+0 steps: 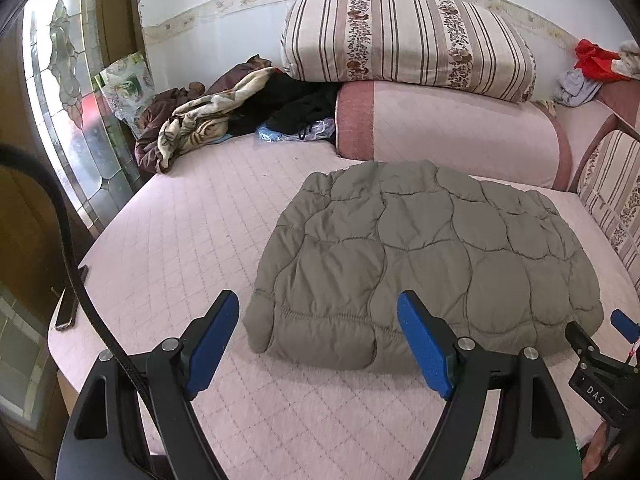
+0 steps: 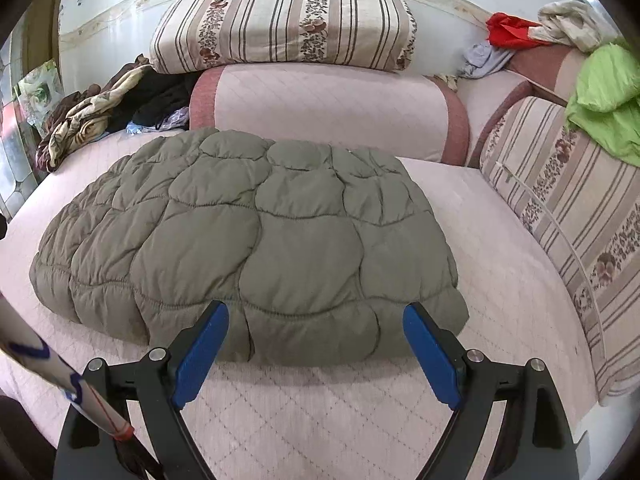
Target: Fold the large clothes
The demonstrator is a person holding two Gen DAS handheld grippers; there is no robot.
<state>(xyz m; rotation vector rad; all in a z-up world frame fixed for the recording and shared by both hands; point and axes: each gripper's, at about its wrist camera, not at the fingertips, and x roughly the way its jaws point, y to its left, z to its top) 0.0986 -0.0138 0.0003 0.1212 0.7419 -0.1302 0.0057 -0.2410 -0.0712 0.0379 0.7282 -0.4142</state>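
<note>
Both grippers — left (image 1: 319, 344), right (image 2: 316, 354) — jaws wide, near the folded jacket (image 2: 256, 248); "DAS" readable.

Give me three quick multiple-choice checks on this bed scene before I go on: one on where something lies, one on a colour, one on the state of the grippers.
1. Where does the striped pillow lie?
A. On the pink bolster
B. On the jacket
C. On the floor

2. What colour is the quilted jacket?
A. Red
B. Olive grey
C. Black

3. How do the left gripper and right gripper stand?
A. Both shut on the jacket
B. One open, one shut
C. Both open, holding nothing

Answers:
1. A, the pillow rests on top of the bolster at the wall.
2. B, its padded fabric is a dull olive grey.
3. C, the blue pads are spread wide in both wrist views, just short of the jacket's near edge.
</note>
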